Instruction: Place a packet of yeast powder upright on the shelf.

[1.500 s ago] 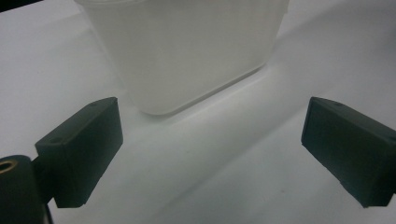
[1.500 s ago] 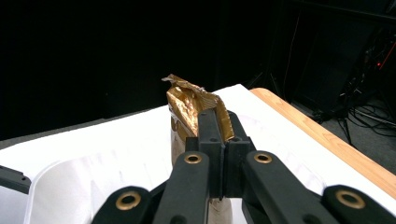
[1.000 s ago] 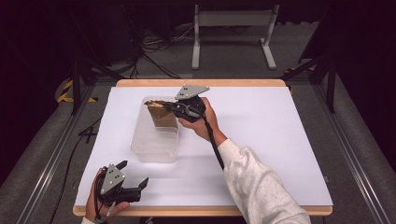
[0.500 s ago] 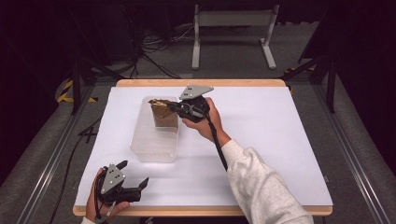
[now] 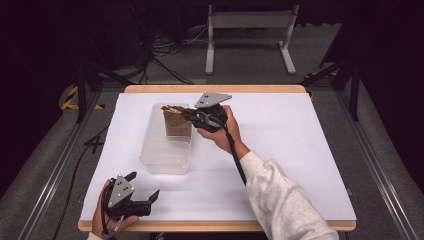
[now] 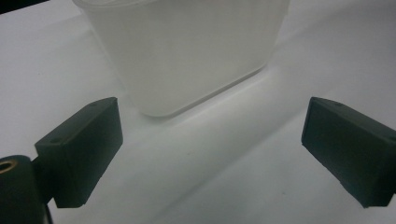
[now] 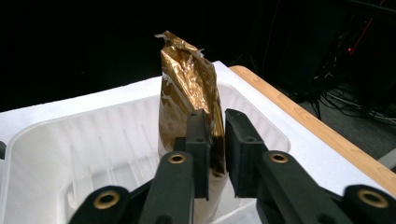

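1. Right claw point(image 5: 189, 114) clamped on gold foil pouch point(image 7: 189, 100), pouch upright inside far end of clear plastic tub point(image 5: 156, 155).
2. Left claw point(image 5: 142, 196) jaws spread apart, holding nothing, near bench point(image 5: 300, 150) front edge, just short of tub.

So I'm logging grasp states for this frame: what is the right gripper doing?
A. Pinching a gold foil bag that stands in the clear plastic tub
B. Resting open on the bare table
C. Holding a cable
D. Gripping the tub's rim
A: in the right gripper view, the right gripper has its fingers closed on the gold foil bag, which stands upright in the clear tub.
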`<state>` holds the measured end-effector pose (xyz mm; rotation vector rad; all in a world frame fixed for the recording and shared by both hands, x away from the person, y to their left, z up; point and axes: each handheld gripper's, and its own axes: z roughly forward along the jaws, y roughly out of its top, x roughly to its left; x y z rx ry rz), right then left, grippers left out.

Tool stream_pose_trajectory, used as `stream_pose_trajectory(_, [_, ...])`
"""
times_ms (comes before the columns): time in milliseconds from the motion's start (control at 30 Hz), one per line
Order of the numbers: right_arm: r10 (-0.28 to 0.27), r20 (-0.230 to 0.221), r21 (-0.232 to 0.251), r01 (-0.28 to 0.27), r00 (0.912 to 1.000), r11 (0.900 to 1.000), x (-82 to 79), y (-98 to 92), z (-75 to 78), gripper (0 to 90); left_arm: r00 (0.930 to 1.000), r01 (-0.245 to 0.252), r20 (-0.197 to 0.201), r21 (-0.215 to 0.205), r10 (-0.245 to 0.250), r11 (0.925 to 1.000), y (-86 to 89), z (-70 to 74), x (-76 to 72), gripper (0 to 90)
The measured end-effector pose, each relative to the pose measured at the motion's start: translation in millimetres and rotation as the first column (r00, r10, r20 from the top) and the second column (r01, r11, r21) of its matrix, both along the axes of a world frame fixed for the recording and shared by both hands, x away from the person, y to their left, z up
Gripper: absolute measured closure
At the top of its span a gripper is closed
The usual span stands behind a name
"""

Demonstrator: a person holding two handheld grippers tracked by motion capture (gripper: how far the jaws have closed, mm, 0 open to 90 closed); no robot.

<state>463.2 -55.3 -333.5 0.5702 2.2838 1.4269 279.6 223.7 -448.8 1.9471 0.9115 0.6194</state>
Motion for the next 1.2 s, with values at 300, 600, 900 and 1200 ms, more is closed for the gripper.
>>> stream_pose_trajectory(300, [-0.040,0.015,-0.033,0.040,0.9991,0.999,-11.9,-16.7,5.5,69.6,1.0000,0.004,-0.002,0.009,-0.004,0.9999,-2.0,0.1,1.8,6.1])
stream_pose_trajectory(600, [-0.068,0.030,-0.046,0.070,0.9972,0.996,-24.8,-55.2,16.6,64.8,1.0000,0.002,-0.004,0.018,-0.002,0.9998,-3.9,0.5,3.4,6.1])
stream_pose_trajectory(900, [-0.078,0.057,-0.094,0.083,0.9953,0.992,-36.3,-84.6,17.3,63.2,1.0000,-0.001,-0.003,0.018,0.001,0.9998,-3.9,0.5,3.9,6.1])
stream_pose_trajectory(1200, [-0.113,0.075,-0.137,0.123,0.9907,0.983,-49.2,-121.1,16.1,60.5,1.0000,-0.001,-0.007,0.019,0.001,0.9998,-5.2,0.6,4.7,6.1])
